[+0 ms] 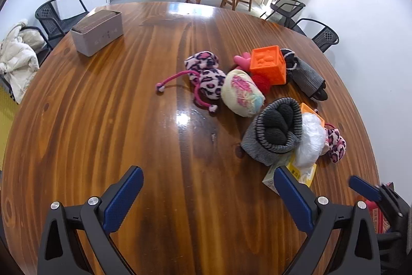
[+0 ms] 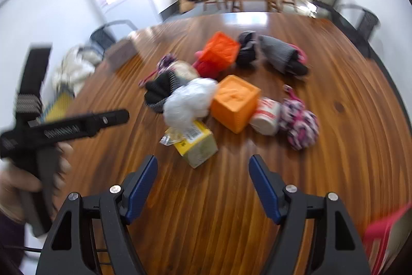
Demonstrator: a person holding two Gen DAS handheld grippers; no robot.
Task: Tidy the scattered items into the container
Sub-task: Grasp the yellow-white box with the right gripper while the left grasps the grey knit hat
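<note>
In the left wrist view, the left gripper fills the bottom of the frame with its blue-padded jaws spread wide and nothing between them, above the bare wood of the round desk. A grey box stands at the upper left of the desk, well apart from the scattered items. These cluster right of centre: a leopard-print plush with pink cords, a cream sock ball touching it, an orange cube behind, and a grey knitted roll lower down beside a white plastic bag. At the lower right edge, a blue pad of the right gripper shows. The right wrist view is blurred. The right gripper sits at the bottom centre, jaws parted and empty, over the desk. Just above it lies a yellow carton, touching the white plastic bag; a second orange cube stands right of that, then a white-and-red cup on its side. The left gripper's body crosses the left edge, held in the person's hand. A red edge shows at the lower right corner; I cannot tell what it is.
</note>
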